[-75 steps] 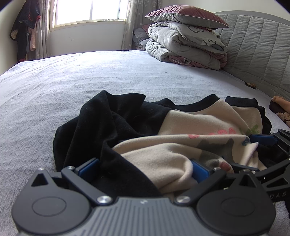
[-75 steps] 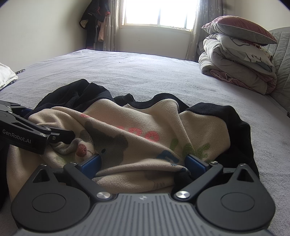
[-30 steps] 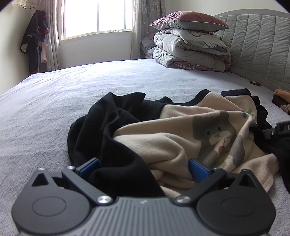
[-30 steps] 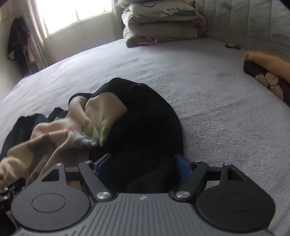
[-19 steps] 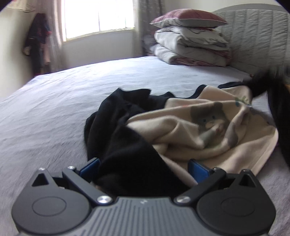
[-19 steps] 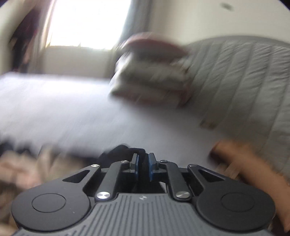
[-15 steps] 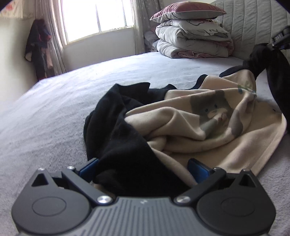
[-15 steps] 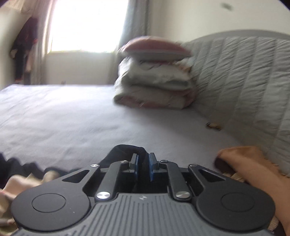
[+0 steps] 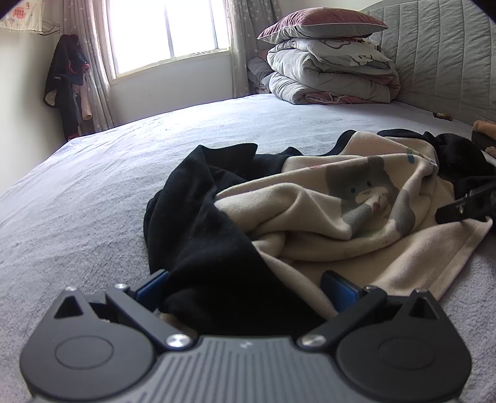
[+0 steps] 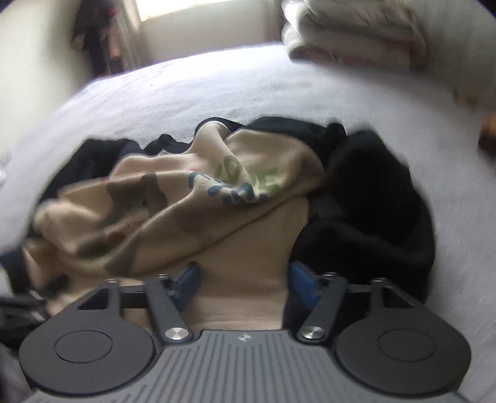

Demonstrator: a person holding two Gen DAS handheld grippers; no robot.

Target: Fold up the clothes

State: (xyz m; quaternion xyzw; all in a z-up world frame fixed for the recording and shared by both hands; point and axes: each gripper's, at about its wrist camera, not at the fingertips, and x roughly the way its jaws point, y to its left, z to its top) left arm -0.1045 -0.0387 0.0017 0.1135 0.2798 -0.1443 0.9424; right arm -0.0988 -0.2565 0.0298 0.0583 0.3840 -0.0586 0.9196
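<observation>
On the grey bed [image 9: 124,173] we see the crumpled black-and-cream garment [image 9: 310,210], which both our left gripper [image 9: 245,288] and right gripper [image 10: 243,279], just reopened, straddle with fingers [image 10: 302,280] released, cloth lying loose between them.

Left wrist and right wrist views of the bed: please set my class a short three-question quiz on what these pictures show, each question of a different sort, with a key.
1. True or false: the crumpled beige-and-black fleece garment lies on the pale grey bed sheet.
2. What is printed on the garment's beige panel? A: a grey cartoon bear. B: a red car. C: a yellow star.
3. Short answer: what lies on top of the stack of folded grey quilts by the window?

Key: 1 true; 2 A; 3 a dark pink pillow.
</observation>
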